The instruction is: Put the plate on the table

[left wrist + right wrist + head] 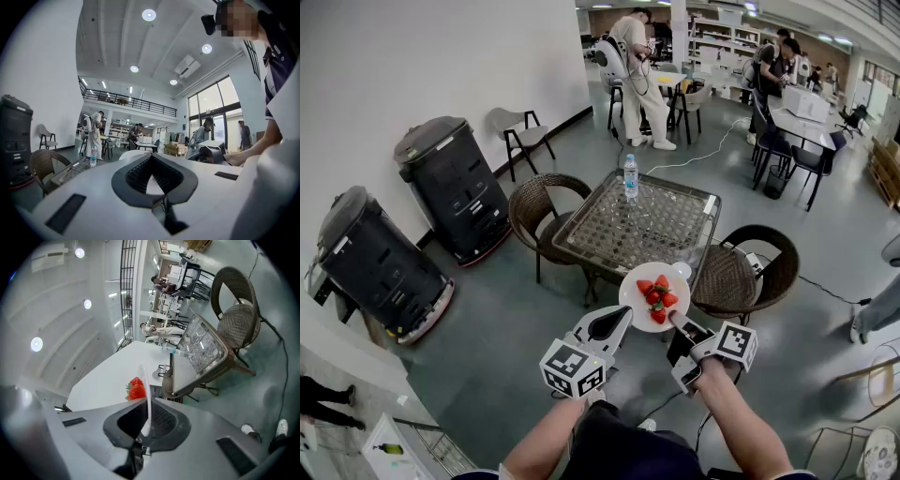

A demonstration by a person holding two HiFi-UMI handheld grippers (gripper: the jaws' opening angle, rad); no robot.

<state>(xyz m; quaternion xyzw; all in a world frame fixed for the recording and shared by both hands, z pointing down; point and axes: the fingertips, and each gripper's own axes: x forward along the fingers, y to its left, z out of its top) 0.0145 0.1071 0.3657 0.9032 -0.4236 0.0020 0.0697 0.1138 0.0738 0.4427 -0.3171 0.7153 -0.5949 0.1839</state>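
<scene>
Head view, plate (627, 292): white and round, held up in the air over the grey floor, at 6 o'clock from the table (647, 225) and not on it.
Head view, strawberries (658, 298): a small pile of red ones with green tops sits in the middle of the plate.
Head view, right gripper (677, 323): it bites the plate's rim at 5 o'clock.
Head view, left gripper (614, 323): its tip is just beside the plate's rim at 7 o'clock.
Head view, bottle (630, 178): it stands upright at the table's 12 o'clock edge.
Left gripper view, left gripper (152, 180): the two dark jaws stand apart in a V and clamp nothing.
Left gripper view, plate (133, 153): a white curve peeks over the jaws at 11 o'clock.
Left gripper view, table (70, 169) and bottle (93, 155): both are off at 9 o'clock.
Right gripper view, right gripper (146, 425): the jaws are pressed on the plate's rim.
Right gripper view, plate (146, 390): seen edge-on, a thin white line going up to 12 o'clock.
Right gripper view, strawberries (136, 389): red, on the left side of that line.
Right gripper view, table (204, 345): at 2 o'clock, well apart from the plate.
</scene>
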